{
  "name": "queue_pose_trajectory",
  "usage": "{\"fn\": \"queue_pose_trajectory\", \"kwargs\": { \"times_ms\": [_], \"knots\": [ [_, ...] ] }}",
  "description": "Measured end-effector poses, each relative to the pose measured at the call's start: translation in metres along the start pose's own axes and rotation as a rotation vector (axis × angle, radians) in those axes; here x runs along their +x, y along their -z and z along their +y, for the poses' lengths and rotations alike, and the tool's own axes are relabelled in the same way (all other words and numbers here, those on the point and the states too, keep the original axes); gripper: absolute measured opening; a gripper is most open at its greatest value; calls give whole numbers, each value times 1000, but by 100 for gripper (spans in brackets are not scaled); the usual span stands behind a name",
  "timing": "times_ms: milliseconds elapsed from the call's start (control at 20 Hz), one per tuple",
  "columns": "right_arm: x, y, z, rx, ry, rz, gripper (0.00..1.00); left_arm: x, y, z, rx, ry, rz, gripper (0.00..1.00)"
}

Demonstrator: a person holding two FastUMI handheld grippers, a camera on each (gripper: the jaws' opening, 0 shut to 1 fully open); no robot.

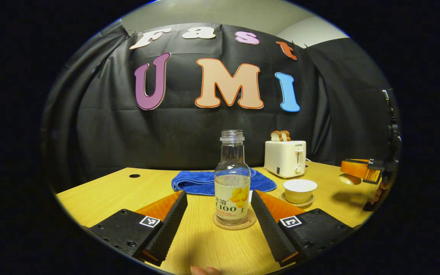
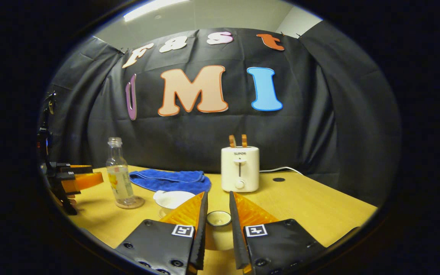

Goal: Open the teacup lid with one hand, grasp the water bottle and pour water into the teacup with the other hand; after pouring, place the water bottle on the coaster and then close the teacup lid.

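Observation:
A clear water bottle (image 1: pixel 232 179), uncapped and partly filled, stands upright on a round cork coaster (image 1: pixel 235 224). My left gripper (image 1: pixel 218 194) is open wide, its fingers on either side of the bottle and apart from it. Right of the bottle, the white teacup (image 1: pixel 299 190) sits uncovered on its saucer. In the right gripper view my right gripper (image 2: pixel 218 196) is shut on the teacup lid (image 2: pixel 219 218), held above the table just right of the teacup (image 2: pixel 172 199). The bottle (image 2: pixel 120 173) and left gripper (image 2: pixel 78 179) stand at the far left. The lid (image 1: pixel 350 178) hangs under the right gripper (image 1: pixel 357 168).
A blue towel (image 1: pixel 204 181) lies behind the bottle. A white toaster (image 1: pixel 285 157) with toast slices in it stands at the back right, its cable (image 2: pixel 281 169) trailing right. The wooden table (image 1: pixel 101 194) has a small hole (image 1: pixel 134 176) at its back left.

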State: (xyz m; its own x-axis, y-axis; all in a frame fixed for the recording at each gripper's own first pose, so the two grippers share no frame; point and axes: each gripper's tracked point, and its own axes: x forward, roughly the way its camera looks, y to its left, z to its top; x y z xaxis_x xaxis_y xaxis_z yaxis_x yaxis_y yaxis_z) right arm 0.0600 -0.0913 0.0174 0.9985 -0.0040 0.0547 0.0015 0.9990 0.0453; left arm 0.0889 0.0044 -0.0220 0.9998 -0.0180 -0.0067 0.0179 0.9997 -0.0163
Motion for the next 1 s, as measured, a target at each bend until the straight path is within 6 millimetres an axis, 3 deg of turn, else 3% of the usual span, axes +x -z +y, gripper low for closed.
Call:
{"fn": "queue_pose_trajectory", "kwargs": {
  "times_ms": [200, 400, 650, 900, 1000],
  "knots": [
    [29, 12, 24, 52, -33, 40, 34, -24, -2, 3, 3, 12, -5, 97],
    [58, -10, 46, 1, -40, -3, 34, -49, -3, 11, 2, 14, -6, 96],
    [95, 11, 68, -70, -25, 60, 34, -63, -4, 18, 3, 13, -6, 96],
    [107, 41, 68, -94, -2, 134, 34, -66, -4, 21, 5, 15, -4, 97],
    [110, 43, 70, -96, -7, 130, 34, -66, -4, 21, 4, 15, -4, 97]
  ]
}}
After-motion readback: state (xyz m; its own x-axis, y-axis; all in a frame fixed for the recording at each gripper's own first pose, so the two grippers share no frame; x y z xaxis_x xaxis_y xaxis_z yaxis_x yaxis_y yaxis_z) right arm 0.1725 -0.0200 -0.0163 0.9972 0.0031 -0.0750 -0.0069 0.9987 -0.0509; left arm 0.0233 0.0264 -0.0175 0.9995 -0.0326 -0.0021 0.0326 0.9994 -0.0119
